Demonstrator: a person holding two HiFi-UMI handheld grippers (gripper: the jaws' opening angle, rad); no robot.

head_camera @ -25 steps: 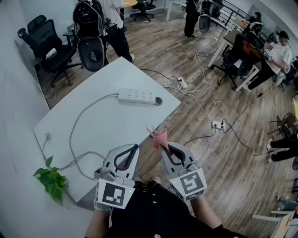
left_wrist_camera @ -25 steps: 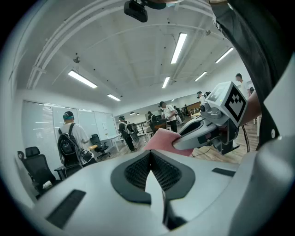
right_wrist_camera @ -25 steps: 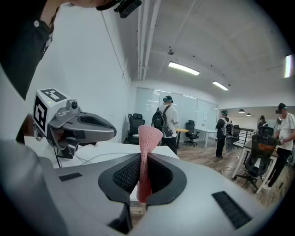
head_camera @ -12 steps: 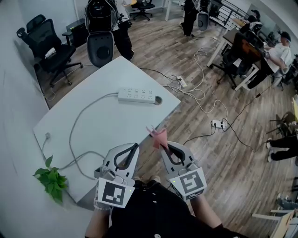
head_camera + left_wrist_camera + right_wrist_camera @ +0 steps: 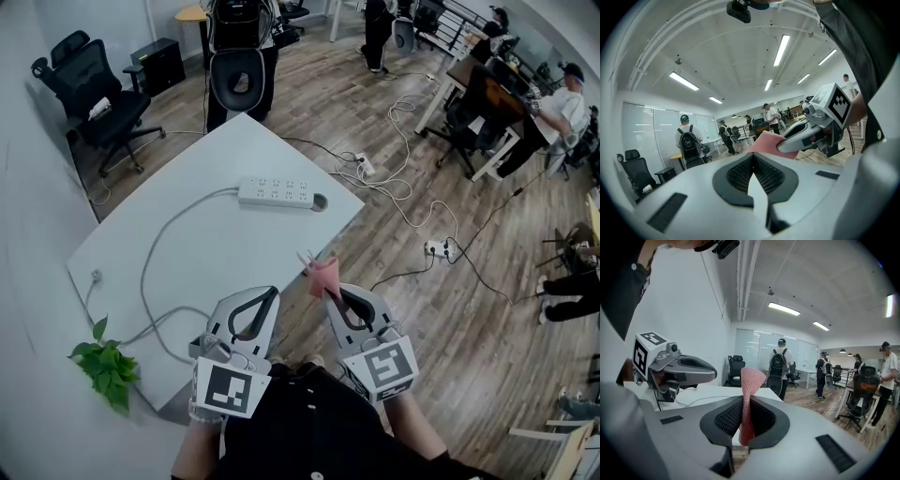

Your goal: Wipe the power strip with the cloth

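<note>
Presently the power strip [image 5: 274, 193] lies flat near the far right edge of the white table [image 5: 216, 272]. It is a long white bar with rows of sockets on its top face. Its grey cord [image 5: 150, 246] leaves the left end and curves across the table toward the near left edge. A round opening [image 5: 319, 202] in the table sits just beside the strip's right end.

The right gripper [image 5: 332, 292] is pinching the pink cloth [image 5: 322, 277], which stands up from between the closed jaws in a narrow fold that flares at the top. The left gripper [image 5: 266, 300] has its jaws pressed together with nothing between them. Both grippers are held at the table's near edge, well apart from the power strip.

A leafy green plant [image 5: 105, 366] sits at the near left corner. Nothing stands on the table between the grippers and the strip except the cord.

Beyond the far corner stands a person with a backpack [image 5: 239, 42]. A black office chair [image 5: 89, 94] is off the left side. Loose cables [image 5: 412, 202] trail over the wooden floor [image 5: 469, 328] to the right.
</note>
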